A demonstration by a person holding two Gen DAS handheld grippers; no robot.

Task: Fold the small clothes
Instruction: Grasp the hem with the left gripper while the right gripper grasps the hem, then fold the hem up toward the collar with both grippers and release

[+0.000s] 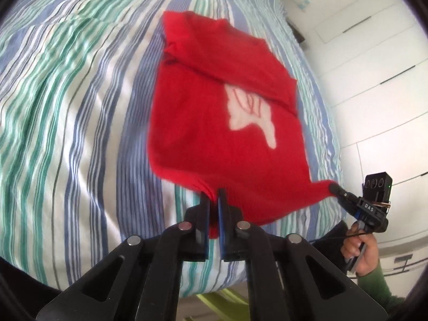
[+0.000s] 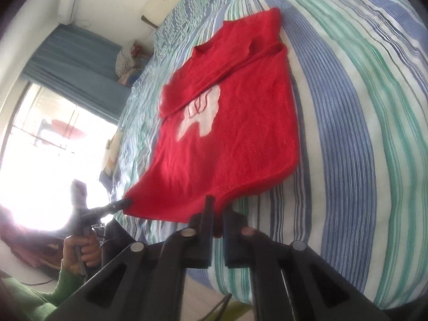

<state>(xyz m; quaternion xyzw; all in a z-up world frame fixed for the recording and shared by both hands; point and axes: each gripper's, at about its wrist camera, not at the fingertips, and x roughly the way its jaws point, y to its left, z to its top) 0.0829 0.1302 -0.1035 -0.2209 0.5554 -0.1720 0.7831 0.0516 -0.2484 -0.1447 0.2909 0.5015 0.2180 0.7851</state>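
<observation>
Sweater (image 1: 214, 133) hem | left tongs (image 1: 214, 200) clamped, angled down | right tongs (image 2: 218, 208) likewise

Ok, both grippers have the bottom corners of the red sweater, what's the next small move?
Probably lift both corners together and carry the hem toward the collar. The left gripper and right gripper are each shut on a hem corner of the red sweater, whose sleeves already lie folded across it on the striped bedcover.

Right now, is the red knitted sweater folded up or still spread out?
Partly folded: the red knitted sweater lies mostly flat on the striped bedcover, sleeves folded across its chest, bottom corners pinched.
</observation>
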